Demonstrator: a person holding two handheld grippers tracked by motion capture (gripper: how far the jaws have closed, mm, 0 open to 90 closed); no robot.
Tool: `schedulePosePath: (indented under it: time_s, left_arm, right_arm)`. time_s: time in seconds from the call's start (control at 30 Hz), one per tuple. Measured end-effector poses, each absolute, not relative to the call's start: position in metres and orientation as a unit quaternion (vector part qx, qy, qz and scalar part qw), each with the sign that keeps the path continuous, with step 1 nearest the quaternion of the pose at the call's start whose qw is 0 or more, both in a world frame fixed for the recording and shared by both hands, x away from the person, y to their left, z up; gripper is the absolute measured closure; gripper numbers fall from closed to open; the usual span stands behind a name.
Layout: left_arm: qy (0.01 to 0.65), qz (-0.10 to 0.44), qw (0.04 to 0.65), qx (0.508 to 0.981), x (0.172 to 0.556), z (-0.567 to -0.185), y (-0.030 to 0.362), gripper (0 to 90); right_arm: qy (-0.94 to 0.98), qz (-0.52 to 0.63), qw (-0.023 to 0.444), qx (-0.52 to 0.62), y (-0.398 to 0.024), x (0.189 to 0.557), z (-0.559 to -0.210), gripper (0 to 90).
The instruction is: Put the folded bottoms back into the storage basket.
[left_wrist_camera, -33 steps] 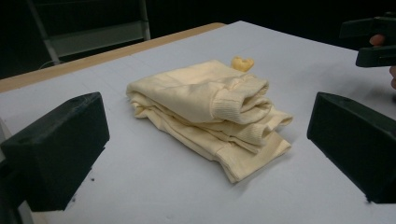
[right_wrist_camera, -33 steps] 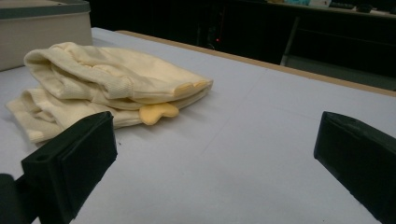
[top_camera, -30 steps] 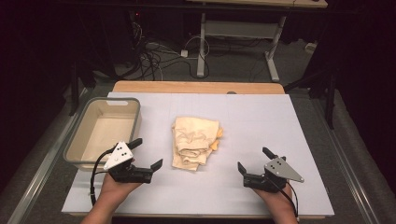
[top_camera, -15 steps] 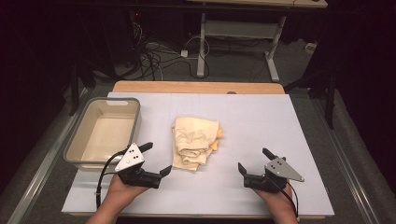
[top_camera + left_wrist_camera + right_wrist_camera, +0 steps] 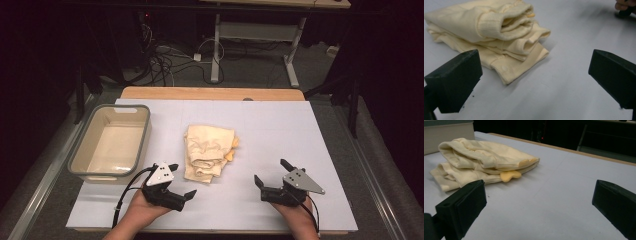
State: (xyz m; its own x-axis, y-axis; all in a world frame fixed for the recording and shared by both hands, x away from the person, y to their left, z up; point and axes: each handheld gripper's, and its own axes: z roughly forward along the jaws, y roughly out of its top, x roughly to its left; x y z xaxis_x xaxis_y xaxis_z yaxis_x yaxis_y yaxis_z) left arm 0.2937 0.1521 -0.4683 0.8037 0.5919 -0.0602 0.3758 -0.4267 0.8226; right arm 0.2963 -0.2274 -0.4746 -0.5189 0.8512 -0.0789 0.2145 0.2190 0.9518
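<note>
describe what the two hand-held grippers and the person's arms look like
Both are black tools with two blocky, flat-faced jaws. The left hand-held gripper carries a pale grey three-cornered plate with small dark dots, and a black cable loops from it toward the table edge. The right hand-held gripper has a similar grey plate and a thinner black cable by the wrist. The forearms are bare, with no sleeves or gloves visible.

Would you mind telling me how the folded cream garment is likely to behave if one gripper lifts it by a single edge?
The cream garment looks like soft knit in loose stacked folds, so it would probably droop and unfold rather than lift as one piece. Its ribbed cuff should grip well, not slip. On the smooth white table, a push would likely bunch it.
</note>
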Motion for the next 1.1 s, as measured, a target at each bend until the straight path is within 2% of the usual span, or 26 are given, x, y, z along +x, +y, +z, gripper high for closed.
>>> schedulePosePath:
  time_s: [0.27, 0.33, 0.37, 0.43, 0.6, 0.67, 0.7, 0.73, 0.83, 0.87, 0.9, 0.93, 1.1]
  left_arm:
    - [0.307, 0.094, 0.405, 0.856, 0.302, -0.482, 0.147, 0.3]
    - [0.311, 0.085, 0.392, 0.861, 0.304, -0.485, 0.147, 19.6]
    - [0.317, 0.084, 0.383, 0.864, 0.305, -0.486, 0.147, 19.6]
    - [0.338, 0.083, 0.375, 0.859, 0.311, -0.489, 0.147, 35.3]
    - [0.363, 0.106, 0.386, 0.841, 0.323, -0.488, 0.15, 42.8]
    - [0.377, 0.102, 0.396, 0.831, 0.332, -0.488, 0.152, 49.5]
    - [0.382, 0.097, 0.4, 0.828, 0.336, -0.488, 0.152, 49.5]
    - [0.386, 0.092, 0.396, 0.828, 0.338, -0.49, 0.151, 54.4]
    - [0.387, 0.081, 0.387, 0.833, 0.341, -0.493, 0.15, 58.7]
    - [0.385, 0.075, 0.387, 0.834, 0.34, -0.493, 0.15, 62.8]
    - [0.379, 0.065, 0.392, 0.836, 0.34, -0.494, 0.15, 71.4]
    - [0.379, 0.065, 0.392, 0.836, 0.34, -0.494, 0.15, 74.2]
    - [0.372, 0.063, 0.394, 0.838, 0.339, -0.493, 0.15, 78.5]
  right_arm:
    - [0.718, 0.496, 0.314, 0.373, -0.227, 0.297, -0.476, 0.4]
    - [0.72, 0.495, 0.313, 0.373, -0.226, 0.297, -0.477, 0.5]
    - [0.72, 0.494, 0.313, 0.373, -0.225, 0.298, -0.478, 0.5]
    - [0.724, 0.49, 0.312, 0.372, -0.224, 0.298, -0.479, 0.4]
    - [0.73, 0.485, 0.311, 0.368, -0.22, 0.298, -0.481, 0.5]
    - [0.732, 0.483, 0.312, 0.365, -0.219, 0.298, -0.482, 0.5]
    - [0.734, 0.481, 0.313, 0.364, -0.218, 0.298, -0.482, 0.4]
    - [0.736, 0.479, 0.314, 0.361, -0.216, 0.298, -0.482, 0.5]
    - [0.738, 0.477, 0.314, 0.36, -0.215, 0.298, -0.482, 0.5]
    - [0.738, 0.477, 0.313, 0.359, -0.214, 0.298, -0.482, 0.5]
    - [0.739, 0.477, 0.312, 0.358, -0.212, 0.298, -0.482, 0.5]
    - [0.739, 0.477, 0.312, 0.358, -0.212, 0.298, -0.482, 0.5]
    - [0.742, 0.475, 0.311, 0.357, -0.212, 0.297, -0.483, 0.7]
